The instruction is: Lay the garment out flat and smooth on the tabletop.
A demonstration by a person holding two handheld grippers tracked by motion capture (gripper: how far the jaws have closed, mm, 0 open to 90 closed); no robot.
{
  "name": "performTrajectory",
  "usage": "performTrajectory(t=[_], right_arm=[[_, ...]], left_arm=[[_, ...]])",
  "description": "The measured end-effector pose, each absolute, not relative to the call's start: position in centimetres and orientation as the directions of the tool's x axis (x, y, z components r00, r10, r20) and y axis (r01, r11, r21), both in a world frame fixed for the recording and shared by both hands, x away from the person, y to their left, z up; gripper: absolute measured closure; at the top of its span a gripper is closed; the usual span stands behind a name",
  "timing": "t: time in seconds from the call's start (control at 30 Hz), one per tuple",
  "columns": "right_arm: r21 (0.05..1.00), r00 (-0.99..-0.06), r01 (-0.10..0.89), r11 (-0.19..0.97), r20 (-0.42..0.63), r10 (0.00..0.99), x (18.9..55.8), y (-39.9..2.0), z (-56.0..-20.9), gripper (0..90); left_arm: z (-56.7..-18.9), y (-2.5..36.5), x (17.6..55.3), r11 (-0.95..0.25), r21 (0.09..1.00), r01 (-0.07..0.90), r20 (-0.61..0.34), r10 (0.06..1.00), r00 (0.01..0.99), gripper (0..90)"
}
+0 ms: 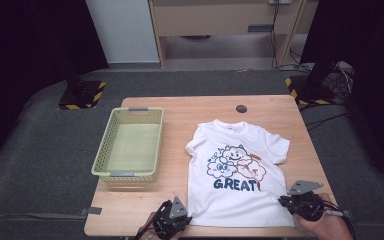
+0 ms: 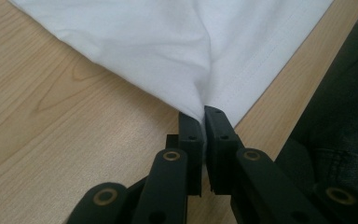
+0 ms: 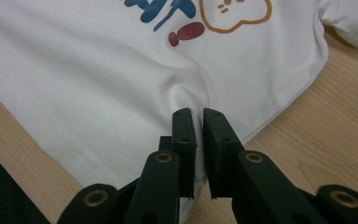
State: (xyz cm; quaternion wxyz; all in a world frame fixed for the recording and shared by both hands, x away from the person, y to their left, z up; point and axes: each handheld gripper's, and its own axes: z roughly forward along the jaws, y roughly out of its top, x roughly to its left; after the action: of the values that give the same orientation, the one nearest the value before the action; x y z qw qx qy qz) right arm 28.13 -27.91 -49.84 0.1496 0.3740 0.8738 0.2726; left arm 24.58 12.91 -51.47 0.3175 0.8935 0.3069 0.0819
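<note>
T-shirt [image 1: 237, 170] flat on tabletop [image 1: 180, 112], long axis collar-far, hem-near. Left tongs [image 2: 203, 113] pinching hem corner; right tongs [image 3: 198, 114] pinching hem fabric. High view adds basket [image 1: 128, 145].

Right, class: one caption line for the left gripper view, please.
Left tool pinches the hem corner of a white shirt on a wooden table.

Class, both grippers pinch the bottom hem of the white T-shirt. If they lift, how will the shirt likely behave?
Probably floppy: the T-shirt already puckers into soft folds where the left gripper and the right gripper pinch it. It looks thin and light, so it would likely sag between the two grips. Its sleeves would probably dangle rather than hold shape.
</note>
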Motion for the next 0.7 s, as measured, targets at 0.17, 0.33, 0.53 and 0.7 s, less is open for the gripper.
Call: performTrajectory(t=[0.17,0.33,0.53,0.7], right_arm=[[0.596,-0.679,0.565,0.571,-0.057,0.732,28.2,-28.3,-49.8,75.6],[0.602,-0.660,0.577,0.553,-0.056,0.749,28.7,-29.0,-49.6,64.9],[0.628,-0.650,0.578,0.520,-0.031,0.760,29.9,-28.1,-49.7,53.0],[0.625,-0.629,0.603,0.496,-0.010,0.778,31.2,-27.6,-51.0,52.3]], left_arm=[[-51.2,13.1,24.3,-0.594,0.623,0.509,-0.055,0.616,0.786,76.0],[-50.0,12.9,24.2,-0.572,0.655,0.494,-0.013,0.644,0.765,48.1],[-47.5,12.3,27.5,-0.553,0.694,0.461,0.041,0.669,0.742,38.0],[-46.3,11.2,31.8,-0.541,0.713,0.446,0.078,0.693,0.717,35.9]])
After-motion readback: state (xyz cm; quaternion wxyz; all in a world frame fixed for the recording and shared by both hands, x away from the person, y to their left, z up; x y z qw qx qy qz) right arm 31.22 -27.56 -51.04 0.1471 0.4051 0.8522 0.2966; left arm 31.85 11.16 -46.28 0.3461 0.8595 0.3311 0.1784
